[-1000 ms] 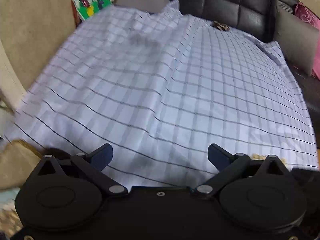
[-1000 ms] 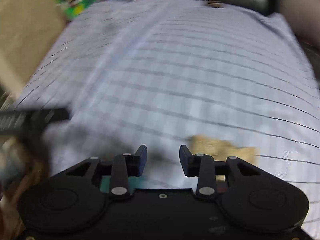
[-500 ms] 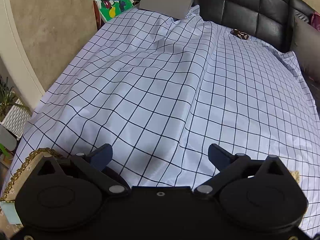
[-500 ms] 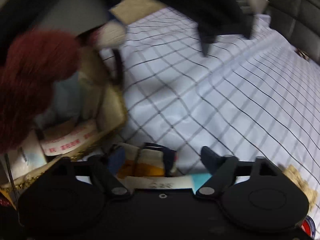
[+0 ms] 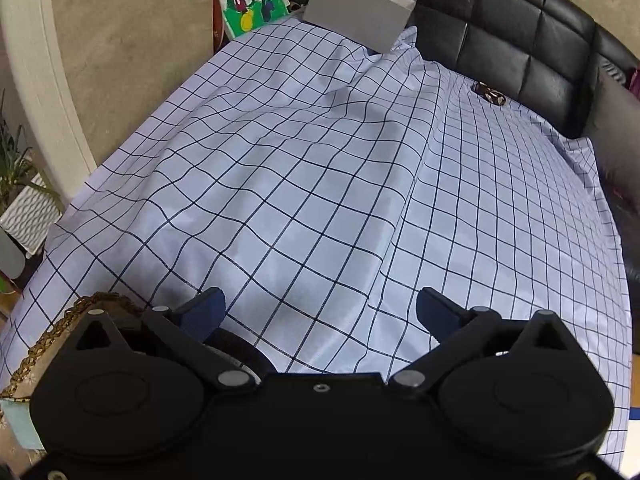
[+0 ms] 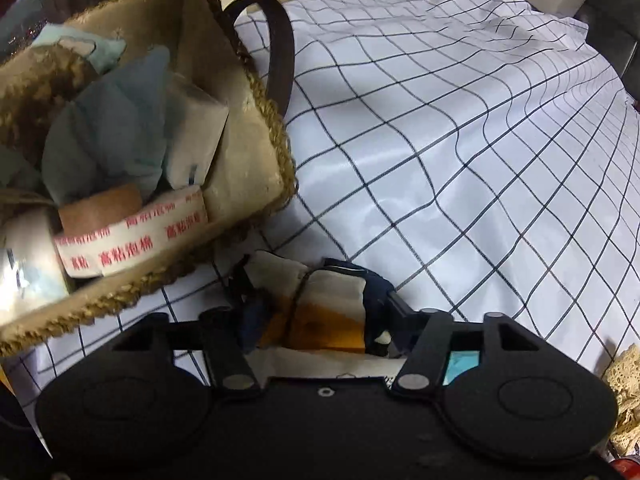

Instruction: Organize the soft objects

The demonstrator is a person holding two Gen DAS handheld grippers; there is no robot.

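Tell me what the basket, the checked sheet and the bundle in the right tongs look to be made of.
Basket: woven plant fibre, probably straw or seagrass, matte; braided rope-like rim, pale cloth lining.
Sheet: thin woven fabric with a slight sheen; bright highlights on its soft wrinkles suggest a synthetic or satin-like weave.
Bundle in the right tongs: soft folded cloth, cream, orange and navy; creased, matte, likely cotton.

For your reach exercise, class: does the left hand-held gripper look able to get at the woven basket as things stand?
Probably yes. The left hand-held gripper is open and holds nothing, and the woven basket rim sits right beside its left finger, with nothing between them.
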